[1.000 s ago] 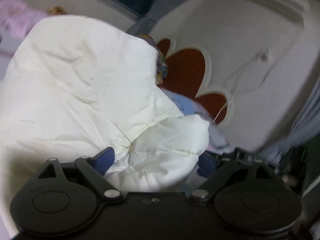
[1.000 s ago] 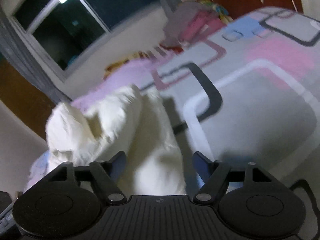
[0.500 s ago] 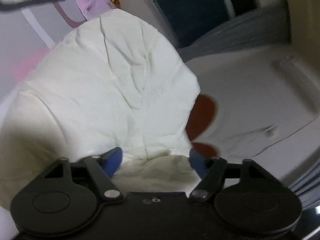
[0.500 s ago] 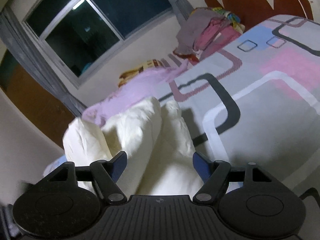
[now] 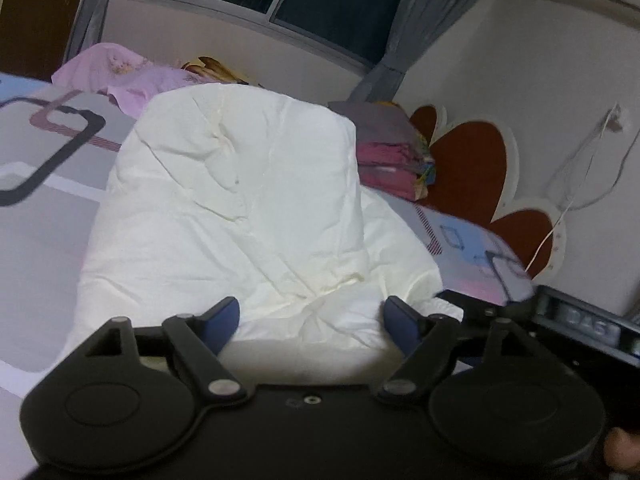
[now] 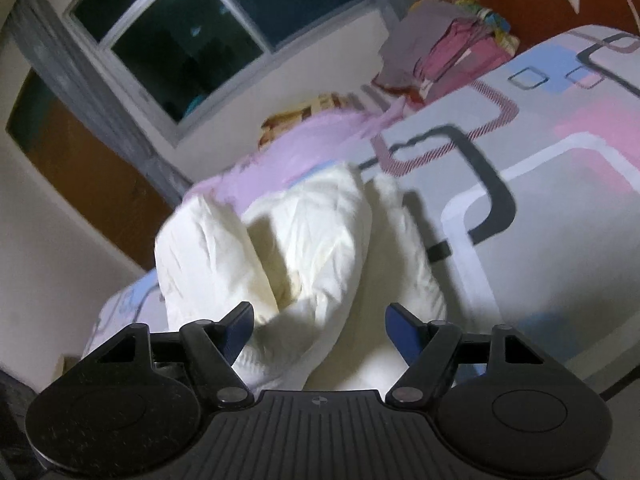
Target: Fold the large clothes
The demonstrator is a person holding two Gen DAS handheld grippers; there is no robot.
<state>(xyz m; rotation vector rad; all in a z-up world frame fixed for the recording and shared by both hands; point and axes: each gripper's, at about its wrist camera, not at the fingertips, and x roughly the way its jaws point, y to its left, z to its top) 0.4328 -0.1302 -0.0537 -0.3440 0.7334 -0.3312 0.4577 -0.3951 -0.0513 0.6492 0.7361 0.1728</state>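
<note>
A large cream-white padded garment (image 5: 240, 208) lies bunched on the patterned bed sheet (image 5: 44, 184). It also shows in the right wrist view (image 6: 304, 256) as a crumpled heap with upright folds. My left gripper (image 5: 312, 316) is open, its blue pads either side of the garment's near edge, with fabric lying between them. My right gripper (image 6: 320, 322) is open too, its pads wide apart around the near end of the heap. Neither gripper clamps the fabric.
A stack of folded clothes (image 5: 392, 160) sits by the headboard (image 5: 464, 160), and shows in the right wrist view (image 6: 452, 56). A lilac cloth (image 5: 120, 76) lies at the bed's far side under the window (image 6: 208, 28). The other gripper's black body (image 5: 568, 320) is at right.
The left gripper has swung round from facing the wall to facing the window, and the garment has dropped lower onto the bed. The right gripper stays open, closer over the heap.
</note>
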